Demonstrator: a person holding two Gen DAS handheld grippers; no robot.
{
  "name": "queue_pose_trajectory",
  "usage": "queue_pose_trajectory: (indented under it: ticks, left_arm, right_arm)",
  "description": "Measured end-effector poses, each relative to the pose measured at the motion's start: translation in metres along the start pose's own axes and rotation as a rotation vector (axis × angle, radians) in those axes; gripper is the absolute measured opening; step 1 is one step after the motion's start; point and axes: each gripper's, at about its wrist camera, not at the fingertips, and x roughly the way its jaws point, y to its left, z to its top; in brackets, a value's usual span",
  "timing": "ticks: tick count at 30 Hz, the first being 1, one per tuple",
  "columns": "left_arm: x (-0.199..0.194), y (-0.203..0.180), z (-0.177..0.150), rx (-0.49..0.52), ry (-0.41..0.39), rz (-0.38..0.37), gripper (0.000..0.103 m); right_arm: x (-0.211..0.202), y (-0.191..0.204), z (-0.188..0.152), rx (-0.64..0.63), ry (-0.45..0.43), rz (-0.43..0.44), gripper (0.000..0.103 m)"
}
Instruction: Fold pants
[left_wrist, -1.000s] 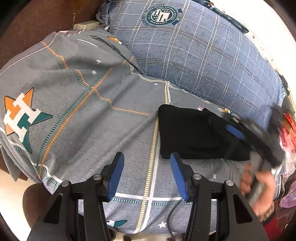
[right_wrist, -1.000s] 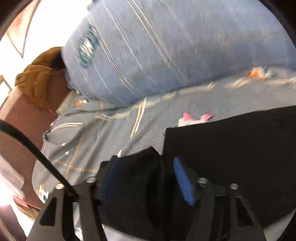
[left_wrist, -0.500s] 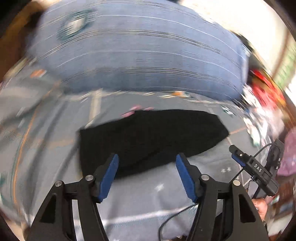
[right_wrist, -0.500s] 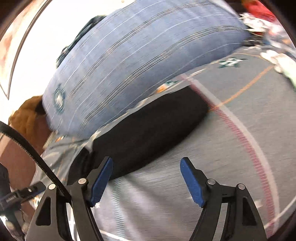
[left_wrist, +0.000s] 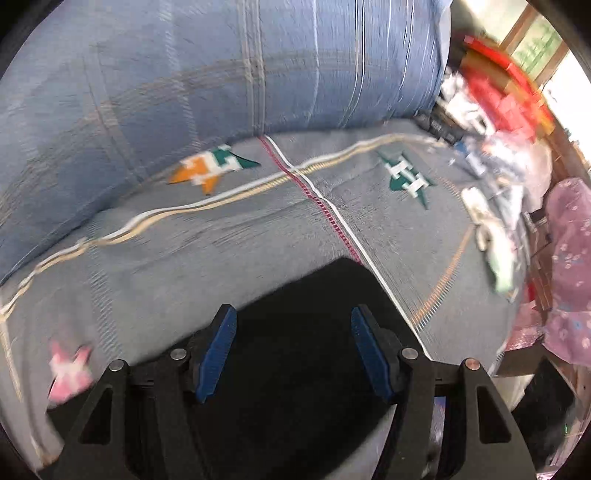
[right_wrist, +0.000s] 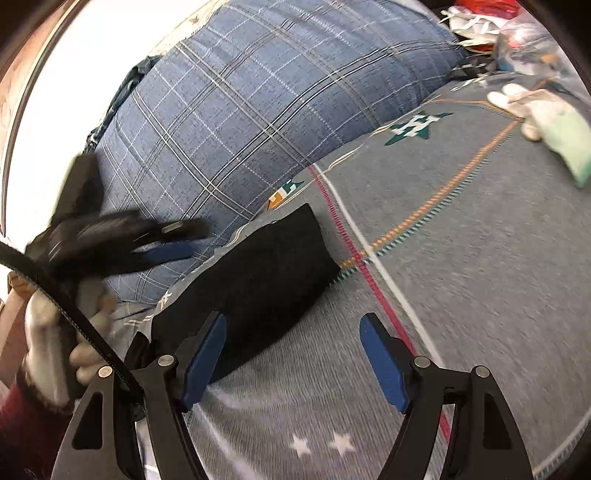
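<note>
I see the folded black pants (right_wrist: 255, 280) lying on the gray patterned bedsheet (right_wrist: 461, 295), beside the blue plaid pillow (right_wrist: 258, 110). My left gripper (left_wrist: 291, 343) hangs spread wide directly above them, holding nothing; my right gripper (right_wrist: 291, 354), also spread and empty, has them ahead-left of its fingers.

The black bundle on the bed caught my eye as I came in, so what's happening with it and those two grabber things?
A person is folding black pants on a grey patterned bedspread, holding a two-finger gripper in each hand. The pants lie in a compact folded bundle beside a big blue plaid pillow. Neither gripper holds them now: the left gripper hovers open above the bundle, and the right gripper is open too, off to the bundle's side over the bedspread.
</note>
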Motion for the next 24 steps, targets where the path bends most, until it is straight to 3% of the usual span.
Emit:
queue_pose_trajectory:
  ticks: [5,9,10,12,13,14,16,24]
  left_arm:
    - [0.039,-0.018,0.014,0.084,0.059,-0.028,0.064]
    - [0.054,-0.036,0.017,0.192,0.109,0.024,0.065]
    - [0.056,-0.043,0.016,0.233,0.124,0.053,0.059]
    - [0.05,-0.051,0.013,0.282,0.115,0.062,0.015]
    - [0.046,-0.054,0.011,0.294,0.111,0.051,0.01]
    - [0.038,-0.056,0.009,0.305,0.094,0.055,0.01]
    - [0.021,-0.056,0.004,0.305,0.057,0.046,0.01]
    - [-0.081,-0.031,-0.025,0.199,-0.157,-0.064,0.009]
  right_arm:
    - [0.022,0.0,0.004,0.009,0.017,0.025,0.08]
    - [0.037,0.011,0.006,-0.021,0.014,0.031,0.08]
    - [0.04,0.014,0.005,-0.029,0.001,0.027,0.079]
    - [0.045,0.017,0.004,-0.031,-0.011,0.014,0.066]
    - [0.048,0.017,0.004,-0.03,-0.007,-0.006,0.043]
    - [0.049,0.016,0.005,-0.021,-0.007,-0.015,0.033]
    - [0.043,0.015,0.007,0.002,-0.015,0.017,0.025]
    - [0.003,0.075,0.005,-0.142,-0.052,0.054,0.019]
